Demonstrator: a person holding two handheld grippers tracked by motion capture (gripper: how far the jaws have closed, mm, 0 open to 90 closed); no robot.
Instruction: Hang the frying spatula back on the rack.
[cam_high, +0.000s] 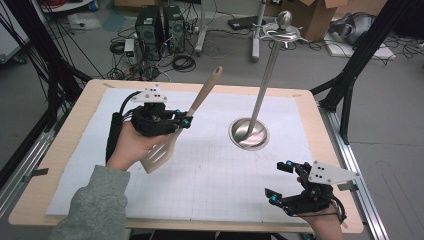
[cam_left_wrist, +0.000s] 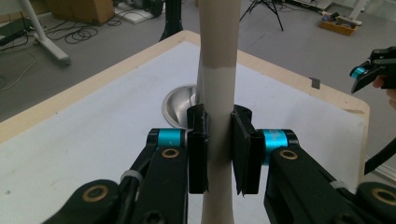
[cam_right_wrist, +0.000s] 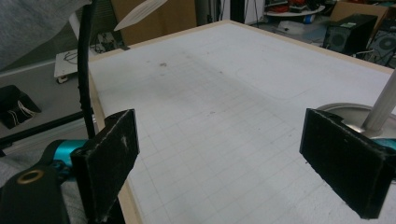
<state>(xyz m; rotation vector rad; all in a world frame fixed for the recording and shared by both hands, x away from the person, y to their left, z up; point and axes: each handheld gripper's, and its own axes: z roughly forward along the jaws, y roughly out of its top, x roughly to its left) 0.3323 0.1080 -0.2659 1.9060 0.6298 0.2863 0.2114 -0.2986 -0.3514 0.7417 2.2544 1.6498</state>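
We see the left claw (cam_high: 184, 121) clamped on the handle of a wooden spatula (cam_high: 187, 116), lifted above the white mat on the surface (cam_high: 70, 130). From this claw the handle runs up and away, while the slotted blade hangs below it, toward the person's hand (cam_high: 131, 146). In the left gripper view the 2 pads (cam_left_wrist: 197, 154) press the pale handle (cam_left_wrist: 218, 93) from both sides, and the handle's top end and the blade are cut off by the frame edges.

Beyond this claw stands a metal stand (cam_high: 265, 75) with a round base (cam_high: 248, 134) resting on the mat, partly hidden behind the handle in the left gripper view.

The right claw (cam_high: 280, 182) hovers low near the surface's near right corner, jaws spread wide with nothing between them. In the right gripper view the stand's base (cam_right_wrist: 345, 112) sits just behind its right pad (cam_right_wrist: 343, 158), half covered by it.
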